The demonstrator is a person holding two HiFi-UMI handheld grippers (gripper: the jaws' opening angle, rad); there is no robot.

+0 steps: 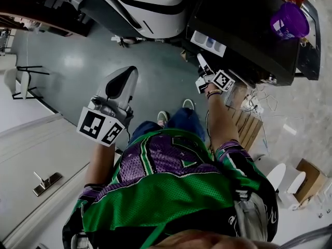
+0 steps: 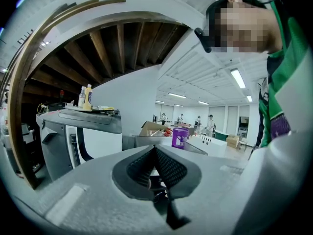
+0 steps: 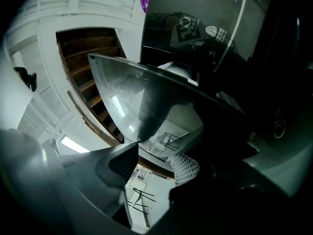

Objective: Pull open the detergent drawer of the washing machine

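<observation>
The black, glossy-fronted washing machine (image 1: pixel 244 30) stood directly ahead of the right tongs (image 1: pixel 202 62). A white-and-grey rounded appliance (image 1: pixel 140 4) stood ahead of the left tongs (image 1: pixel 124 79) and to the left of the right tongs. A white panelled door (image 1: pixel 31 149) with a metal lever handle lay to the left of the left tongs and behind them.

The left tongs, white-bodied with a cube of square markers, were held raised over the grey-green floor (image 1: pixel 78 61), well apart from both machines and touching nothing. Their jaws were together, the ribbed dark pads (image 2: pixel 171 168) meeting with nothing between them.

The right tongs were extended towards the washing machine. Their jaws stood apart, and only floor showed through the gap. Neither pad pressed on anything.

The detergent drawer (image 1: pixel 208 43), a pale-faced rectangular panel at the upper front corner of the washing machine, lay just beyond the tips of the right tongs. Contact between the two could not be determined, nor how far the drawer stood out.

A purple plastic cup (image 1: pixel 289 21) sat on top of the washing machine, well to the right of the right tongs.
</observation>
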